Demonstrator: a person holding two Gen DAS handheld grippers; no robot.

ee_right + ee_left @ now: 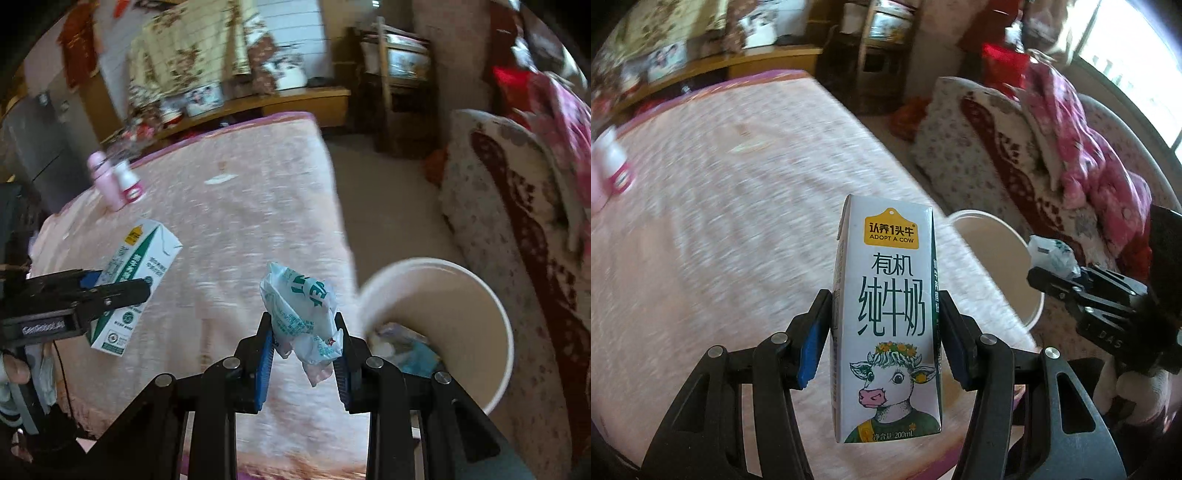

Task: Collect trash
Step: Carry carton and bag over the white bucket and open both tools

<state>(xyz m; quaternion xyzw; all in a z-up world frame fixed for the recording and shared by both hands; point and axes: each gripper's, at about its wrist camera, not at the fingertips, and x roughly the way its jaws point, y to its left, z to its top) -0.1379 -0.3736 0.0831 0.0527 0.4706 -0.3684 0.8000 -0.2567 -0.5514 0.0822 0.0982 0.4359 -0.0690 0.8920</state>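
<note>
Right now my left gripper is clamped on a milk carton, its blue pads pressing the carton's two narrow sides while the printed cow faces the camera. I hold the carton upright above the pink blanket that covers the bed. From the right wrist view the same carton sits tilted in the left gripper, off to the left and over the blanket.

My right gripper is closed on a crumpled plastic wrapper, white with green lettering, which sticks up between the pads. Just to its right stands a white bucket beside the bed's edge, with some scraps lying at its bottom. In the left wrist view the bucket shows behind the carton, and the right gripper with its wrapper hangs near the bucket's rim.

Two pink and white bottles stand on the blanket's far side, well apart from both grippers.
</note>
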